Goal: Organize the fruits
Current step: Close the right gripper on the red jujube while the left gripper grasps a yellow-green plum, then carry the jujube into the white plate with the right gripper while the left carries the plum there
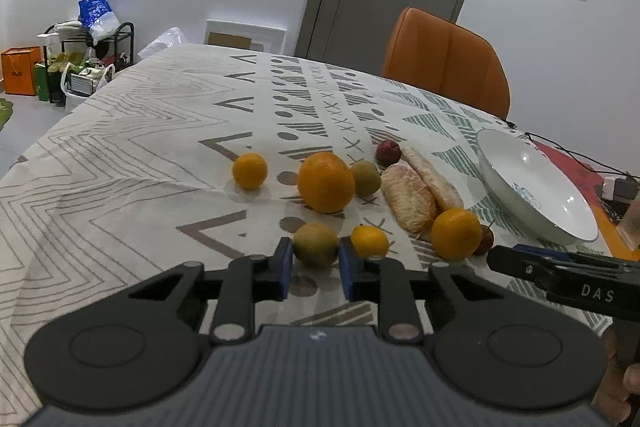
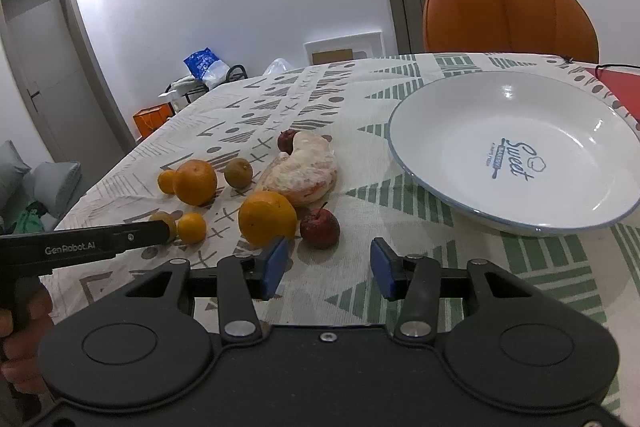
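Fruit lies scattered on the patterned tablecloth (image 1: 120, 155). My left gripper (image 1: 314, 269) is open with its blue pads on either side of a brownish-green fruit (image 1: 315, 244), close to it. A small orange (image 1: 370, 241) sits just right of it. A large orange (image 1: 326, 182), another small orange (image 1: 250, 171), peeled pomelo pieces (image 1: 408, 199) and a red fruit (image 1: 388, 152) lie beyond. My right gripper (image 2: 330, 267) is open and empty, just short of a dark red fruit (image 2: 319, 227) and an orange (image 2: 267, 217). The white bowl (image 2: 520, 147) stands empty at the right.
An orange chair (image 2: 508, 15) stands behind the table's far edge. A black cable (image 1: 568, 155) and a red mat (image 1: 576, 171) lie past the bowl. Clutter and bags (image 1: 80, 63) sit on the floor at the far left.
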